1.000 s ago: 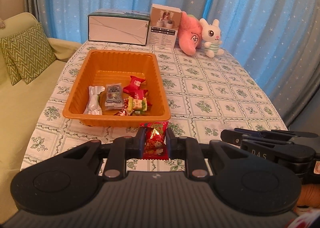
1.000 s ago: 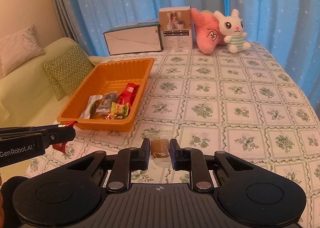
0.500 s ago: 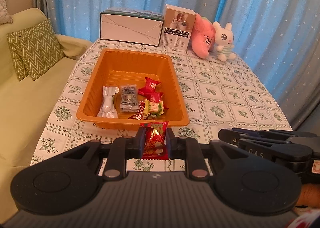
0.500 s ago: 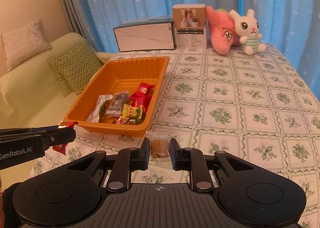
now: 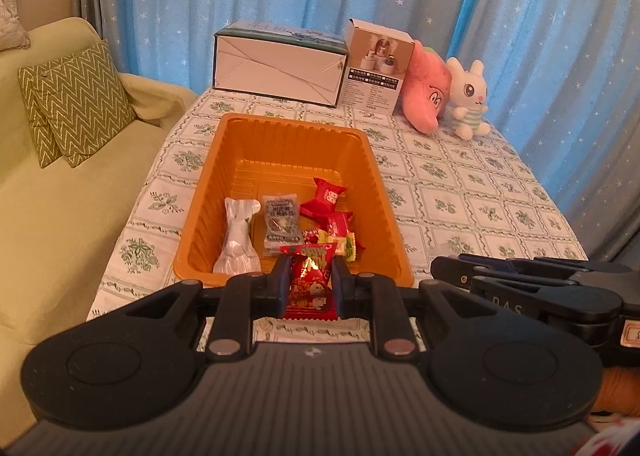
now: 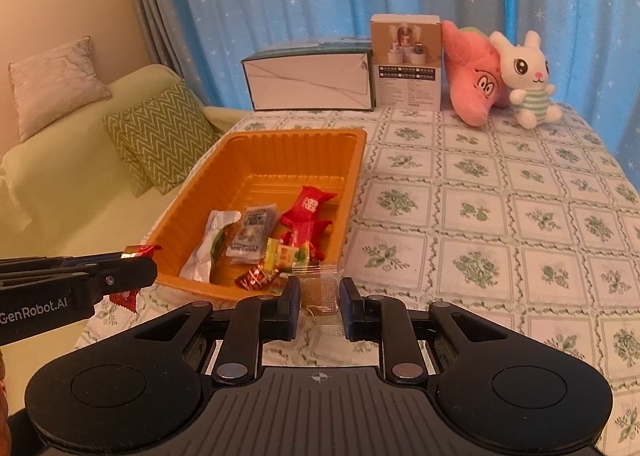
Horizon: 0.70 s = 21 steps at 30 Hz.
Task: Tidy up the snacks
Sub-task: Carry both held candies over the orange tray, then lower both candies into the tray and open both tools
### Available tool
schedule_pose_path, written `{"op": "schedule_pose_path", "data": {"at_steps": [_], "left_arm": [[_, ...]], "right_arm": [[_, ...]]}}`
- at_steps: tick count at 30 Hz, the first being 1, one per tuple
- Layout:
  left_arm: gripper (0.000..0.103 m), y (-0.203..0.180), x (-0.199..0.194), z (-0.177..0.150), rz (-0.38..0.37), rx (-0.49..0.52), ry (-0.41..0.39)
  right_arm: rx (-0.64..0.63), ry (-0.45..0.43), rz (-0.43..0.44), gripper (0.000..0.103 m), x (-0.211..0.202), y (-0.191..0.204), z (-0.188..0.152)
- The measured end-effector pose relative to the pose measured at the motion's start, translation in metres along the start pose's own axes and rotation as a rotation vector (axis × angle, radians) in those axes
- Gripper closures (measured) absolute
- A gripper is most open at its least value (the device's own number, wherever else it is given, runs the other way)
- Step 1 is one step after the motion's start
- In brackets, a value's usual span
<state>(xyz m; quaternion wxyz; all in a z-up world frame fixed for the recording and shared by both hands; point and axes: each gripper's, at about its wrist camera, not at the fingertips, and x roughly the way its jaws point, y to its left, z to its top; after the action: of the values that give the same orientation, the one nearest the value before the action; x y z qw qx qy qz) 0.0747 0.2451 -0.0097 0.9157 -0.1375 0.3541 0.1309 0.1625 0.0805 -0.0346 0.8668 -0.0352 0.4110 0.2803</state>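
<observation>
The tabletop [image 6: 520, 224] carries an orange tray [image 6: 256, 160] by its left edge, with two boxes [image 6: 312, 76] and plush toys [image 6: 524, 76] along the far edge.

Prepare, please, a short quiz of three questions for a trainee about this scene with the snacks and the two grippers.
1. True or false: the left gripper holds a red foil snack packet.
2. What does the right gripper hold?
A. a green candy
B. a clear plastic packet with a brown biscuit
C. nothing
3. Fill in: the white crinkled wrapper lies inside the orange plastic ____.

Key:
1. True; the packet is between both fingers, just before the tray's near rim.
2. B.
3. tray.
</observation>
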Motion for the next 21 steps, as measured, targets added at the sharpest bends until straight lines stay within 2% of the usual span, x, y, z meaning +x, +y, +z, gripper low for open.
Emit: {"op": "schedule_pose_path", "data": {"at_steps": [21], "left_arm": [[0.084, 0.028, 0.056, 0.049, 0.012, 0.042, 0.02]], "right_arm": [[-0.026, -0.005, 0.053, 0.082, 0.059, 0.011, 0.06]]}}
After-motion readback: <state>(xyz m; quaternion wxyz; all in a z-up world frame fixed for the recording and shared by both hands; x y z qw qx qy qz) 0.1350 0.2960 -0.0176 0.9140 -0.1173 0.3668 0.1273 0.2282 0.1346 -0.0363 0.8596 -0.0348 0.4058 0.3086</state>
